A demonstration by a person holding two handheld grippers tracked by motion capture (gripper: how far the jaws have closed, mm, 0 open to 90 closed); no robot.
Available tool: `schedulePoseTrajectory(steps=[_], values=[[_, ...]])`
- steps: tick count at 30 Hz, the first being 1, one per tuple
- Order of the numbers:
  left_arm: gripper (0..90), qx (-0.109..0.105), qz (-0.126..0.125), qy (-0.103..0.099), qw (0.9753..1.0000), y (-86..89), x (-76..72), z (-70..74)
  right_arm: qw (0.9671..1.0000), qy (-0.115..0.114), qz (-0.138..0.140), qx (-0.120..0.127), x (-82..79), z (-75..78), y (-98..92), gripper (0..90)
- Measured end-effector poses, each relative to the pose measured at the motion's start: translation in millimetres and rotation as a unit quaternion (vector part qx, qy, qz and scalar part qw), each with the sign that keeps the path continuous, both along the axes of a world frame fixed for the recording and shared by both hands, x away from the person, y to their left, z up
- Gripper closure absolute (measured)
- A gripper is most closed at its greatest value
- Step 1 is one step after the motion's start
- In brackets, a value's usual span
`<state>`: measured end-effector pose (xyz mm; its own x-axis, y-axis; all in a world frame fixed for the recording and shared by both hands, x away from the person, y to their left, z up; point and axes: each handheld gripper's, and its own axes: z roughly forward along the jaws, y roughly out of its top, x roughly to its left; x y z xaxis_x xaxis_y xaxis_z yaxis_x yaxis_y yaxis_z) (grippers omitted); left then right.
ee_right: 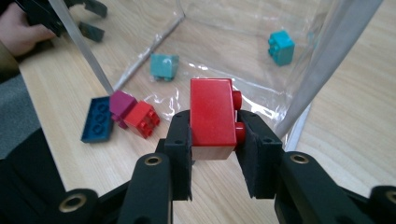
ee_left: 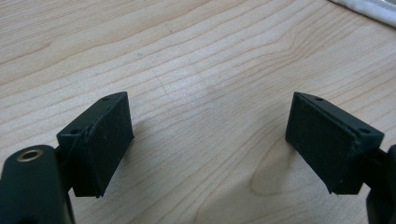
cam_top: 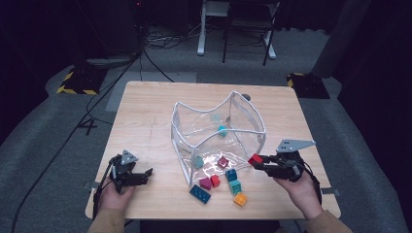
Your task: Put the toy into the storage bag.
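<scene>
Right gripper jaws clamp a red brick just beside the clear bag; left gripper jaws wide open, empty, over bare bench

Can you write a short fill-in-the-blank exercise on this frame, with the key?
1. The right gripper is shut on a ____ brick.
2. The left gripper has its jaws ____ above bare table.
3. The flat blue brick lies ____ the clear bag.

Missing words: red; open; outside
</scene>
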<state>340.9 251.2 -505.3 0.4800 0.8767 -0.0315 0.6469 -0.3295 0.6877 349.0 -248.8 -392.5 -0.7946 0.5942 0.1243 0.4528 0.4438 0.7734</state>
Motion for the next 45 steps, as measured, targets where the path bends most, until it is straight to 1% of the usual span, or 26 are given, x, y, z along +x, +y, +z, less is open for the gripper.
schedulePoseTrajectory(steps=[3, 6, 12, 13, 18, 20, 22, 26, 29, 31, 33, 35, 39, 45], values=[[15.2, 0.000, 0.000, 0.000, 1.0000, 0.0, 0.0, 0.0, 0.9999, -0.003, 0.007, 0.007, 0.4, 14.2, -1.9, 67.1], [15.2, 0.000, 0.000, 0.000, 1.0000, 0.0, 0.0, 0.0, 0.9998, -0.013, 0.016, 0.005, 1.1, 30.7, -1.3, 67.2], [15.2, 0.000, 0.000, 0.000, 1.0000, 0.0, 0.0, 0.0, 0.9992, -0.022, 0.025, 0.022, 7.8, 64.2, -1.9, 67.2], [15.2, 0.000, -0.001, 0.001, 1.0000, 0.1, 0.0, 0.2, 0.9991, -0.024, 0.026, 0.021, 9.1, 70.0, -1.0, 67.2], [15.2, 0.000, 0.000, 0.000, 1.0000, 0.0, 0.0, 0.1, 0.9986, -0.033, 0.036, 0.018, 13.9, 89.0, 5.4, 67.2], [15.2, 0.001, -0.001, 0.001, 1.0000, 0.2, 0.0, 0.2, 0.9983, -0.035, 0.043, 0.019, 15.8, 95.8, 9.8, 67.2], [15.2, 0.000, 0.000, 0.000, 1.0000, 0.0, 0.0, 0.0, 0.9979, -0.042, 0.047, 0.014, 18.8, 102.9, 15.0, 67.2], [15.2, 0.000, 0.000, 0.000, 1.0000, 0.1, 0.0, 0.1, 0.9978, -0.043, 0.051, 0.009, 28.6, 111.8, 22.6, 67.2], [15.2, 0.000, -0.001, 0.001, 1.0000, 0.2, 0.1, 0.1, 0.9982, -0.033, 0.049, 0.011, 41.2, 117.8, 27.9, 67.2], [15.2, 0.000, -0.001, 0.000, 1.0000, 0.3, 0.1, 0.1, 0.9983, -0.031, 0.048, 0.012, 46.7, 120.7, 30.6, 67.2], [15.2, 0.000, 0.001, 0.001, 1.0000, 0.4, 0.2, 0.2, 0.9983, -0.035, 0.046, 0.006, 53.7, 124.7, 35.4, 67.2], [15.2, 0.000, 0.001, 0.001, 1.0000, 0.5, 0.3, 0.2, 0.9984, -0.033, 0.046, 0.004, 59.3, 127.0, 39.9, 67.2], [15.2, 0.000, 0.002, 0.000, 1.0000, 0.5, 0.3, 0.1, 0.9981, -0.031, 0.053, -0.004, 67.7, 129.8, 51.3, 67.2], [15.1, 0.000, 0.002, 0.000, 1.0000, 0.5, 0.3, 0.0, 0.9970, -0.025, 0.072, -0.014, 78.8, 132.9, 71.5, 67.2]])
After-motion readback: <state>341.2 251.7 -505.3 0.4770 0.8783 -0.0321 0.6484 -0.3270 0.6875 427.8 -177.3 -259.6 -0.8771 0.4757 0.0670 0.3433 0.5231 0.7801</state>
